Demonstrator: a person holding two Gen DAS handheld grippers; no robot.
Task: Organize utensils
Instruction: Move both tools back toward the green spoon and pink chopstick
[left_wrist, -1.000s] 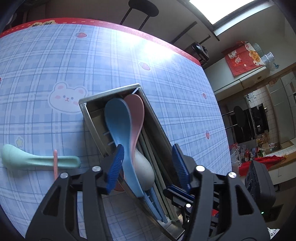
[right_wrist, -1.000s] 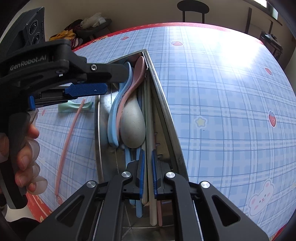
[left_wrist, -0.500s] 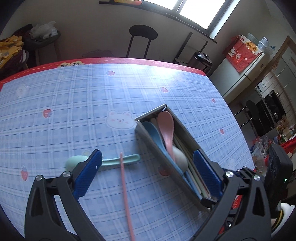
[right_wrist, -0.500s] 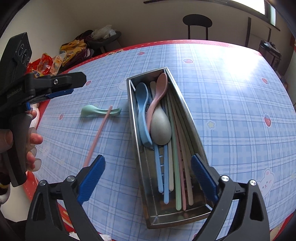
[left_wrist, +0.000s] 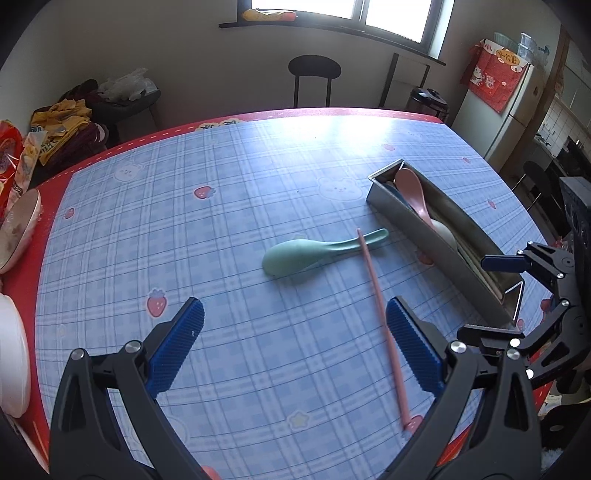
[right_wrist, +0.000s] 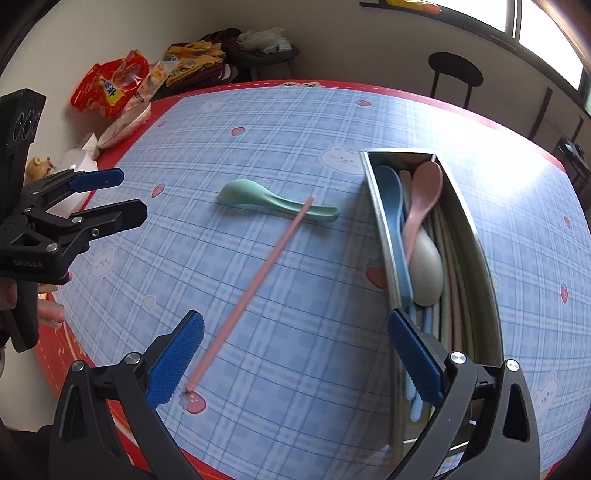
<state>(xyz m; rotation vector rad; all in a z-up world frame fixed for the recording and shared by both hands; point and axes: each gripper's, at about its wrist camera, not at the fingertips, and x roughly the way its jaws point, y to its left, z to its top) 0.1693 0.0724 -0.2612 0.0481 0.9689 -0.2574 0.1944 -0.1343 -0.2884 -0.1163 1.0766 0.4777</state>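
Note:
A long metal tray (right_wrist: 480, 236) (left_wrist: 402, 218) on the blue checked tablecloth holds blue (right_wrist: 393, 218), pink (right_wrist: 421, 206) and beige (right_wrist: 426, 266) spoons plus several chopsticks. A mint green spoon (right_wrist: 269, 199) (left_wrist: 314, 253) lies on the cloth left of the tray, with a single pink chopstick (right_wrist: 255, 284) (left_wrist: 380, 306) resting across its handle. My left gripper (left_wrist: 295, 350) is open and empty, held above the cloth short of the spoon. My right gripper (right_wrist: 291, 362) is open and empty, over the near end of the tray and the chopstick's tip.
White bowls (left_wrist: 11, 332) and a plate (left_wrist: 18, 225) stand at the table's left edge, with snack bags (right_wrist: 110, 85) beyond. A black stool (left_wrist: 314, 74) stands behind the far edge. The red table border (left_wrist: 258, 114) marks the edges.
Both grippers have pulled back and up from the tray. The right gripper, shut among the chopsticks a second ago, has opened wide. The left gripper has swung left toward the green spoon.

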